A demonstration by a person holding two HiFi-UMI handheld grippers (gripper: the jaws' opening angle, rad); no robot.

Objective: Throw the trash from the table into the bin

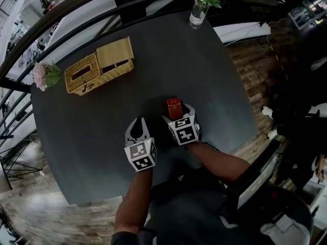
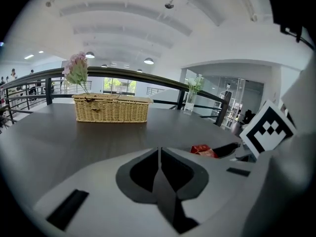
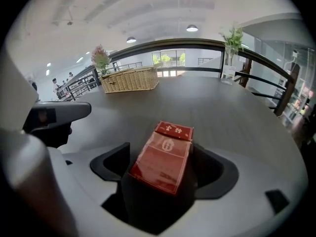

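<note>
The pack [image 1: 173, 107] lies on the worktop [image 1: 92, 131] at frame centre, between the right gripper's [image 1: 179, 117] wide-open fingers, its long axis running away along them, while the left gripper [image 1: 137, 128], fingers closed and empty, sits just lower left.

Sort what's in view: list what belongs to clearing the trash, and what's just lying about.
Job: red pack; table that it lies on. No bin in view.
Lying about: basket; pink flowers; vase of white flowers.
</note>
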